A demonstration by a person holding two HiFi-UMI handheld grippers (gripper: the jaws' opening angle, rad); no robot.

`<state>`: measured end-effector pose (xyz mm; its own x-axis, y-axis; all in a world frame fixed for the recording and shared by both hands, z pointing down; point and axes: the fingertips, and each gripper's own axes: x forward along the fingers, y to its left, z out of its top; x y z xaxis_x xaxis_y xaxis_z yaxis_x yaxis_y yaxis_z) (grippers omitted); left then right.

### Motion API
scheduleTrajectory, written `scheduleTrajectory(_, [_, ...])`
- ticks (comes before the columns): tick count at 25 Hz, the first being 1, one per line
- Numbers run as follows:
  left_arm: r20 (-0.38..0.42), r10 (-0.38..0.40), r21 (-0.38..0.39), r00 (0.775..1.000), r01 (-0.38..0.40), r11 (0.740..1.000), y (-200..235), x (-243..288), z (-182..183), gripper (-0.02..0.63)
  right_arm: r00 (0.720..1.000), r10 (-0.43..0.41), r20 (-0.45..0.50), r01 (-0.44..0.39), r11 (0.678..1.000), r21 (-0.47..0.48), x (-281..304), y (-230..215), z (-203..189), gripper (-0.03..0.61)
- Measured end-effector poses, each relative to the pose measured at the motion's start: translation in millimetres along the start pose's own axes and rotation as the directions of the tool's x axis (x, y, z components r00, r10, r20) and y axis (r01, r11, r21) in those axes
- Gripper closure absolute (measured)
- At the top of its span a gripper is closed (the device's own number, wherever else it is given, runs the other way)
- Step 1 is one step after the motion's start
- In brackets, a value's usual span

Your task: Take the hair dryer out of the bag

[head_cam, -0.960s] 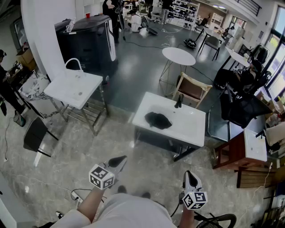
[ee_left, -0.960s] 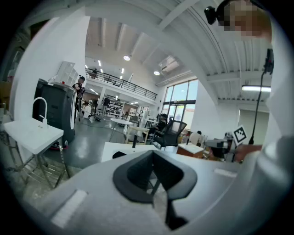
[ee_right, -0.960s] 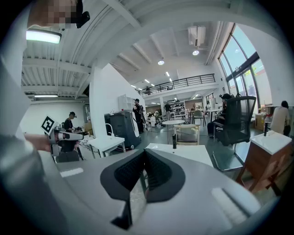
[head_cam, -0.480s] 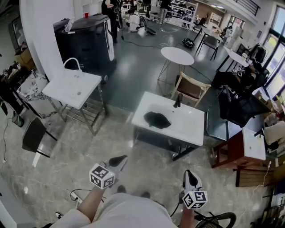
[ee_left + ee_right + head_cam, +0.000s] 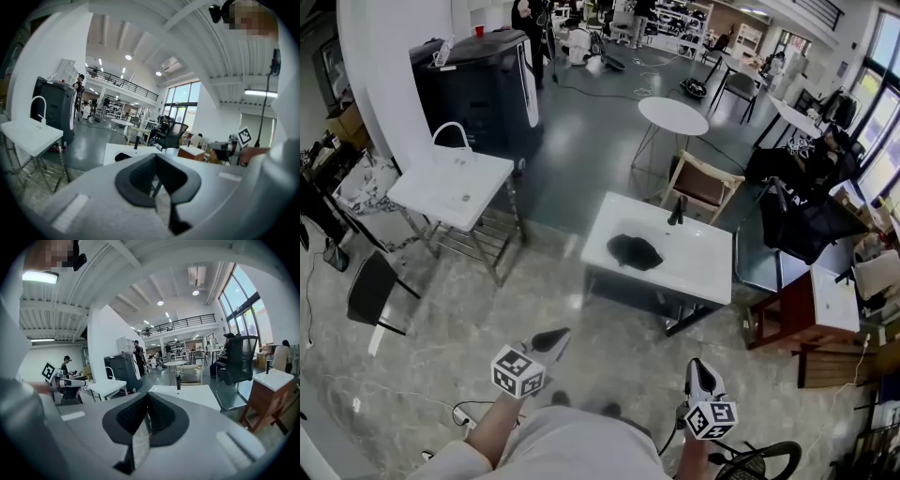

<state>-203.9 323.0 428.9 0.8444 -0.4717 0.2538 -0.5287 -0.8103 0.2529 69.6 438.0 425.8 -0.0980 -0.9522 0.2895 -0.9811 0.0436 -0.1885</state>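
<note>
A black bag (image 5: pixel 634 251) lies slumped on a white table (image 5: pixel 703 272) a few steps ahead on the floor; no hair dryer shows. A dark upright bottle-like thing (image 5: pixel 677 211) stands at the table's far edge. My left gripper (image 5: pixel 555 337) is held low in front of the body, shut and empty, far short of the table. My right gripper (image 5: pixel 697 367) is beside it, also shut and empty. In the left gripper view the left gripper (image 5: pixel 156 158) points at the table with the bag (image 5: pixel 123 156) small beyond it. The right gripper (image 5: pixel 147 397) faces the table (image 5: pixel 197 394) too.
A white sink stand (image 5: pixel 455 183) and a black chair (image 5: pixel 370 286) are on the left. A wooden chair (image 5: pixel 703 187) and a round table (image 5: pixel 675 117) stand behind the white table. A brown cabinet (image 5: pixel 811 319) is at the right, and a cable (image 5: pixel 473 412) lies on the floor.
The head view has shifted slightly, so the table and bag sit a touch further right. Both grippers stay shut in the same place.
</note>
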Motion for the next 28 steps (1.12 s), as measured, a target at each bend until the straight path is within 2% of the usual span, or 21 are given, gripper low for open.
scheduleTrajectory(15, [-0.040,-0.048,-0.008,0.998,0.048,0.999,50.7,-35.9,-12.5,0.612,0.998,-0.069,-0.002,0.069,0.997,0.032,4.6,51.5,-11.5,0.574])
scheduleTrajectory(23, [-0.040,-0.046,-0.025,0.998,0.045,0.999,65.6,-27.8,-17.4,0.612,0.999,-0.052,-0.015,0.053,0.998,0.032,25.5,55.7,-15.9,0.574])
scheduleTrajectory(28, [-0.043,-0.023,-0.021,0.999,0.022,1.000,77.1,-12.7,-10.0,0.612,0.999,-0.031,-0.019,0.031,0.999,0.024,48.1,41.6,-9.3,0.574])
